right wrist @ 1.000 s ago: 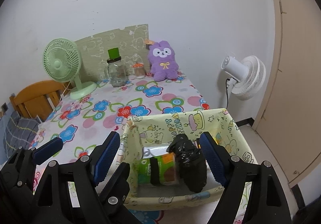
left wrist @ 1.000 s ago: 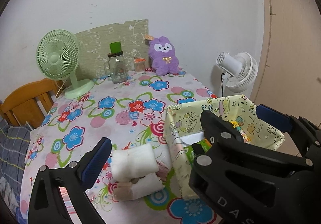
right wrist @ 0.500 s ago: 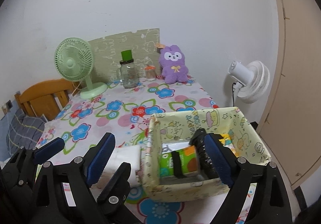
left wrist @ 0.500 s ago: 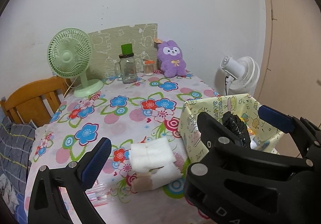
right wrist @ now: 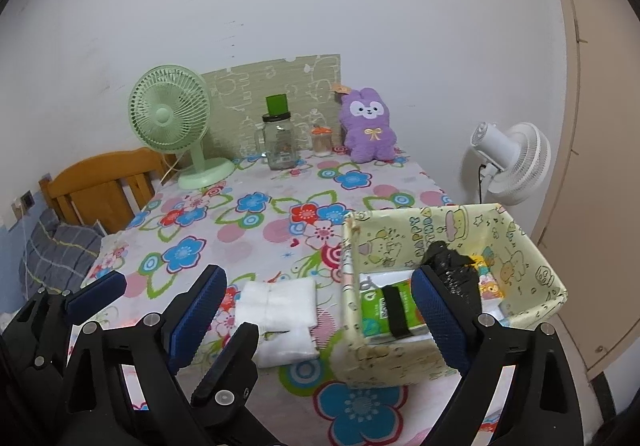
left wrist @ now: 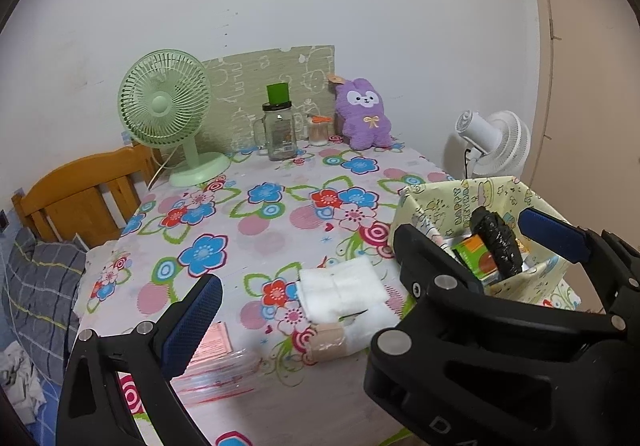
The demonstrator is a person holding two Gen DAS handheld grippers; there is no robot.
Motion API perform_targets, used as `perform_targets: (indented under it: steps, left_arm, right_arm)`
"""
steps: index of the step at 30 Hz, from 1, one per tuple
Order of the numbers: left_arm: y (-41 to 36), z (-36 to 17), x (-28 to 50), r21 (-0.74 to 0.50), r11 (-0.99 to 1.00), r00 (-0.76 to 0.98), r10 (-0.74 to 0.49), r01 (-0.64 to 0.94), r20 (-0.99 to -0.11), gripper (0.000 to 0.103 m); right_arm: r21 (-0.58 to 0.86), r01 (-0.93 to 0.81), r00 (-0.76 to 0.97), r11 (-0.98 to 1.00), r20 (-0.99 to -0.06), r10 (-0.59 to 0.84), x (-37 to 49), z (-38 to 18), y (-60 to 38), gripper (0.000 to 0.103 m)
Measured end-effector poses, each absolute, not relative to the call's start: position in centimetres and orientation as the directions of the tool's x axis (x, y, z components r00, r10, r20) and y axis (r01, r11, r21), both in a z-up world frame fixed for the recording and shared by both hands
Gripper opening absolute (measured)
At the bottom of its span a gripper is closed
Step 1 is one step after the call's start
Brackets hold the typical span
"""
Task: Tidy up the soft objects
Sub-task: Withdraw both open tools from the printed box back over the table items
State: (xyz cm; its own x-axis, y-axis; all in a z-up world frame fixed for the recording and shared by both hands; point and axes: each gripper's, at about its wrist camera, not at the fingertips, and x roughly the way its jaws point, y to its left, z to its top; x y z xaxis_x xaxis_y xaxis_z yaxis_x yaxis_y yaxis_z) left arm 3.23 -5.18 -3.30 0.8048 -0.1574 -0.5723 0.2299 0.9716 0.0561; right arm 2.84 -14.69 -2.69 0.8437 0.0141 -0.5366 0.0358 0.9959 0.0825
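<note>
Both grippers were black plastic frames with silver screw heads; ribbed blue pads (right wrist: 198, 314) lined the fingers, and white letters marked the right gripper (left wrist: 452, 266).

Near edge of the table (right wrist: 280, 182): folded white cloths (right wrist: 280, 310) lie just left of the fabric basket (right wrist: 532, 262), with a black bundle (right wrist: 452, 262) and a packet (right wrist: 380, 310) inside. Far back, the desk fan (right wrist: 170, 114) stands left, jar (right wrist: 280, 146) middle, plush toy (right wrist: 368, 126) right.

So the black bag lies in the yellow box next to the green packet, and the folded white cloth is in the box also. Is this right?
Not quite. The folded white cloth lies on the table, left of the yellow box, as the right wrist view shows. The black bag and green packet are inside.
</note>
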Motion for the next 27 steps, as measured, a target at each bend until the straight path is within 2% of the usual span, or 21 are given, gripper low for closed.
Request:
perform_targets:
  steps: [27]
  left_arm:
    - [0.3, -7.1, 4.4, 0.070, 0.984, 0.763, -0.079, 0.161, -0.642, 0.103]
  right_arm:
    - [0.081, -0.040, 0.791, 0.996, -0.607, 0.082, 4.1, -6.3, -9.2, 0.095]
